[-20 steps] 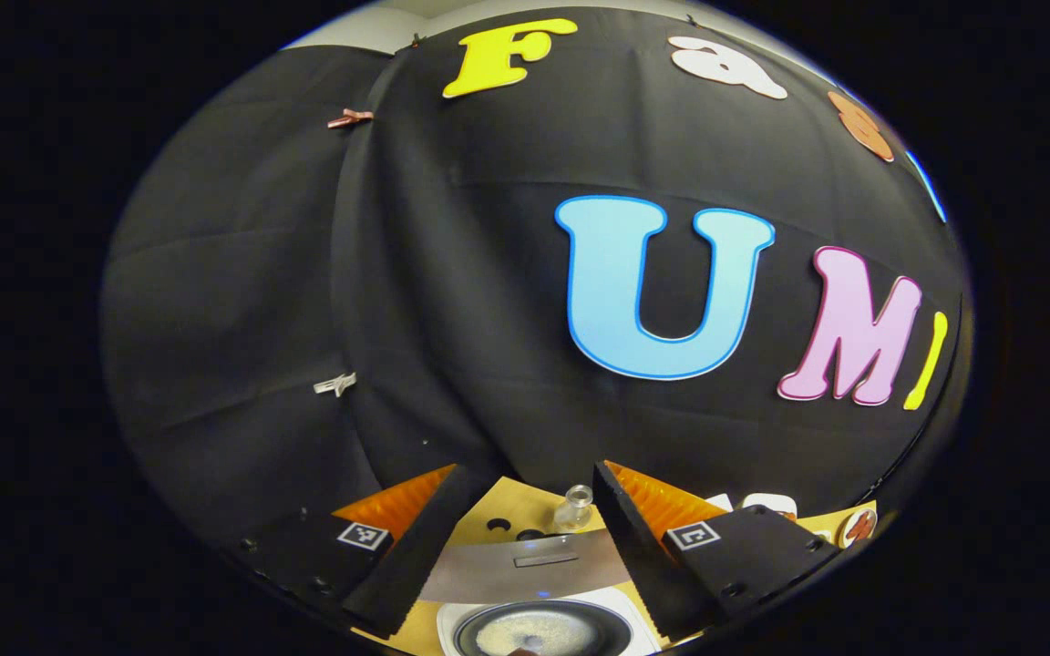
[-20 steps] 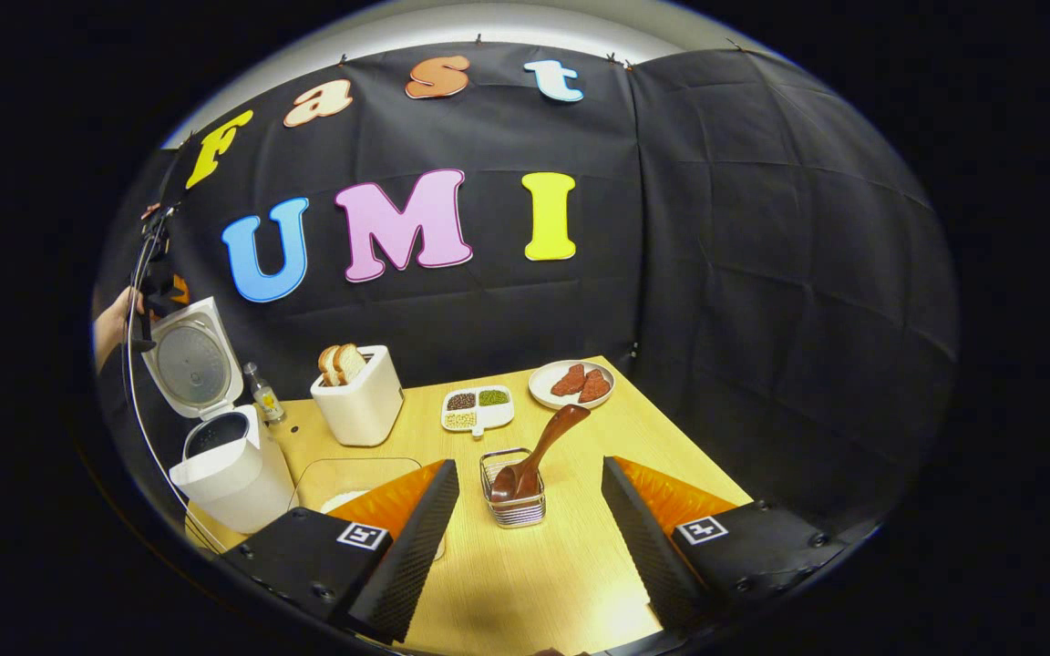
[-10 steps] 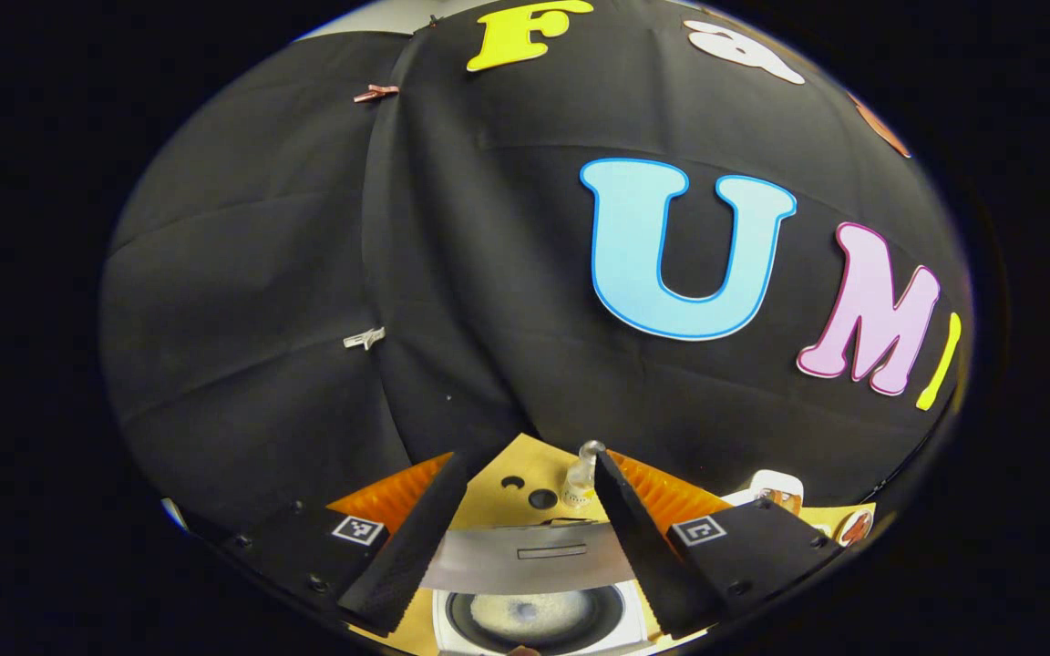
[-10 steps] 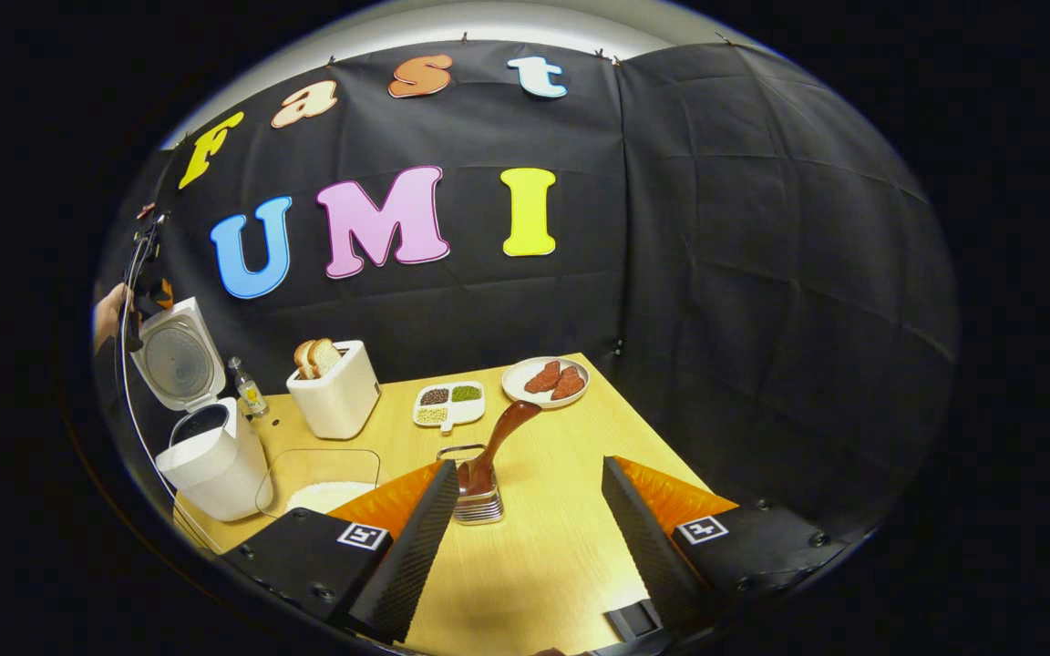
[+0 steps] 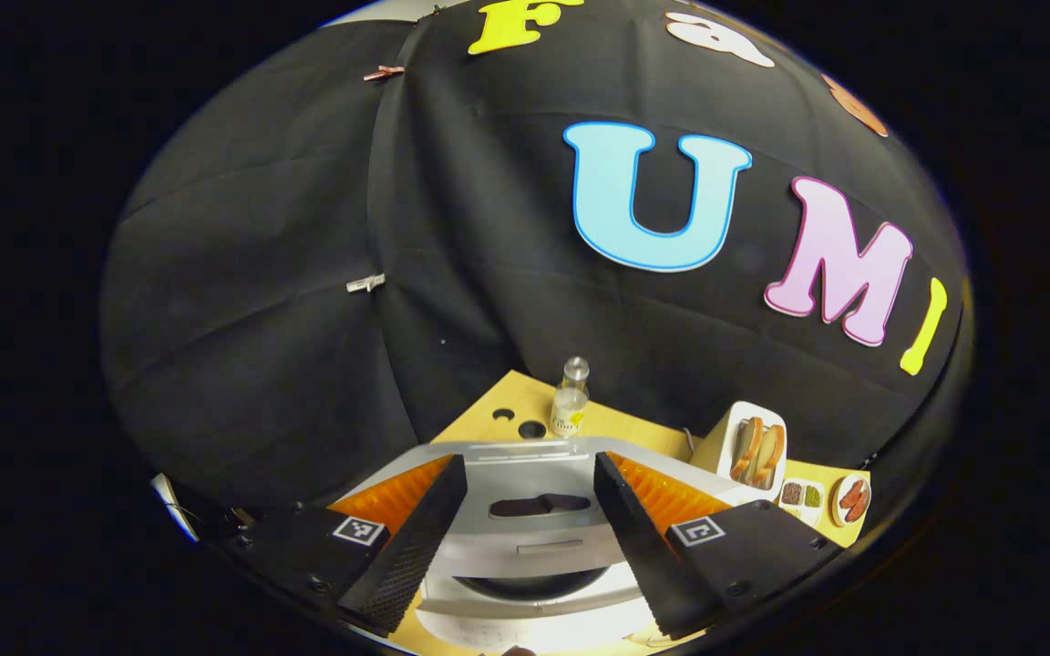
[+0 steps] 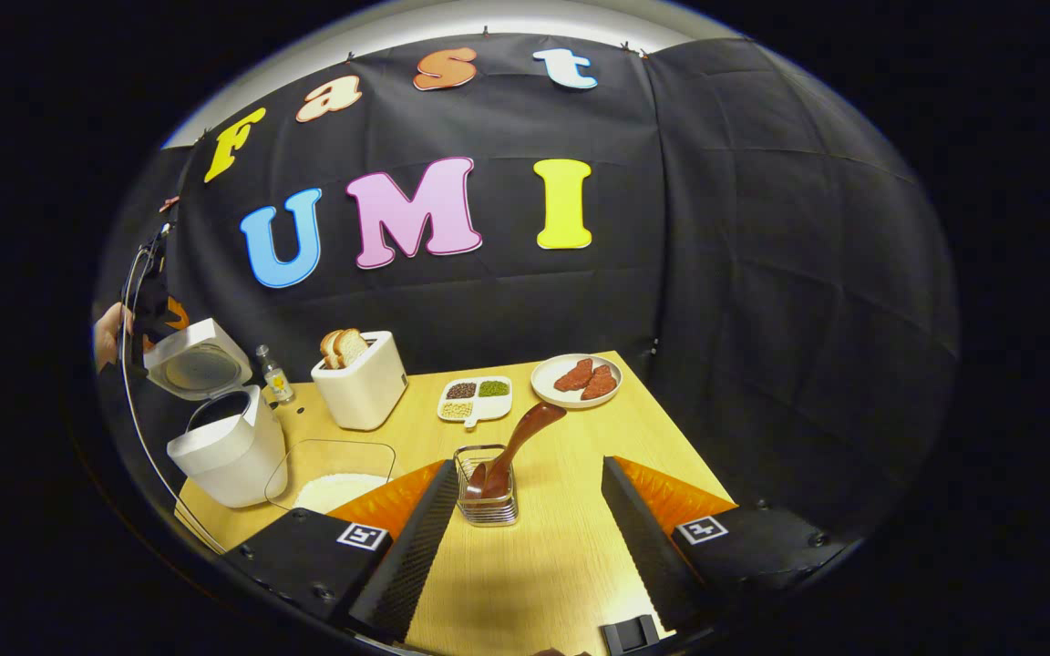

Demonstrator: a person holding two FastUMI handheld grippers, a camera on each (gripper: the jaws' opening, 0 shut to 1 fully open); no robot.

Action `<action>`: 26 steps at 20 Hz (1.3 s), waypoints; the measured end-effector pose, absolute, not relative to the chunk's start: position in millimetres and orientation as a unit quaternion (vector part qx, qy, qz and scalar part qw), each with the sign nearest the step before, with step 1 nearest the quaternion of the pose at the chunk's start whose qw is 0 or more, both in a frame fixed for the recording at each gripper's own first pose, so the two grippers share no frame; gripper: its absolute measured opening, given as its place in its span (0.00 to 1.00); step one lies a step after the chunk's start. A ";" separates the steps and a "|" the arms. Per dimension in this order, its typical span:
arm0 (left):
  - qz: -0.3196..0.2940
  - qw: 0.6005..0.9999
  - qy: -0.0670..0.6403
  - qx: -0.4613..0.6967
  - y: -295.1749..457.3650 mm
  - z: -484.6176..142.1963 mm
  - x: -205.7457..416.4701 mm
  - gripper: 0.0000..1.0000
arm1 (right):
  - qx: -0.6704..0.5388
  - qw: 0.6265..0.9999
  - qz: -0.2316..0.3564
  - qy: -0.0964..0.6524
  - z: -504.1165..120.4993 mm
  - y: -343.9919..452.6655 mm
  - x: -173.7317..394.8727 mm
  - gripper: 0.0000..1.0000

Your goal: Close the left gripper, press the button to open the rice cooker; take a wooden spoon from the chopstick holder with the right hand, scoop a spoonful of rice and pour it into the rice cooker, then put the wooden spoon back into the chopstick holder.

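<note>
- Rice cooker (image 5: pixel 534 510) first, from the left gripper view: I see its lid close below my left hand-held gripper (image 5: pixel 525 519), lying across the gap between the two fingers. The fingers stand apart with nothing gripped. Beyond the lid are a small bottle (image 5: pixel 569 401), a toaster (image 5: pixel 748 446) with bread, and the desk (image 5: pixel 498 401).
- From the right gripper view: the rice cooker (image 6: pixel 224 437) stands at the far left of the desk (image 6: pixel 561 547), lid tilted partway over the pot; the other hand-held gripper and the hand (image 6: pixel 110 330) holding it sit just behind that lid.
- My right hand-held gripper (image 6: pixel 525 528) hangs wide and empty above the desk. The chopstick holder (image 6: pixel 486 487) is straight ahead, just inside the left finger (image 6: pixel 416 538), a little left of the centre line between the fingers.
- The wooden spoon (image 6: pixel 516 444) stands bowl-down in the holder, its long axis leaning up and to the right, so the handle end (image 6: pixel 545 416) sits ahead of the gap. The right hand is far nearer to it than the left.
- A clear tray of rice (image 6: pixel 334 483) lies between cooker and holder.
- My judgement: the spoon looks back in place, and lid position is what matters now.
</note>
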State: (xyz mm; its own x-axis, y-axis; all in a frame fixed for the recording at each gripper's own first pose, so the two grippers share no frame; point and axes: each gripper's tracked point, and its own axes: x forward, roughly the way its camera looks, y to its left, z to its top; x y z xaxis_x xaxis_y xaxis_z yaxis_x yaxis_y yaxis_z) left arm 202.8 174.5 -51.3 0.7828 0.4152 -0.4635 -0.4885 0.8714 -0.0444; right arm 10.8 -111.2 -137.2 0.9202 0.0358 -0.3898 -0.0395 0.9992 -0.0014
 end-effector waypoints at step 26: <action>0.252 0.933 0.250 -0.059 145.7 -185.8 169.6 1.00 | -0.025 0.957 0.137 0.256 -189.8 -86.0 48.0 0.99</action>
State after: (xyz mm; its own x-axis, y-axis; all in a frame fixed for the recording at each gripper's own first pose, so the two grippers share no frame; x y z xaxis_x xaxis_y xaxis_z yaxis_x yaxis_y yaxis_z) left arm 169.6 145.7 -185.8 0.7475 0.4411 -0.4967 -0.5001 0.8658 0.0163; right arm 48.0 -86.0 -189.8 0.8311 0.2503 -0.4966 -0.2755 0.9610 0.0234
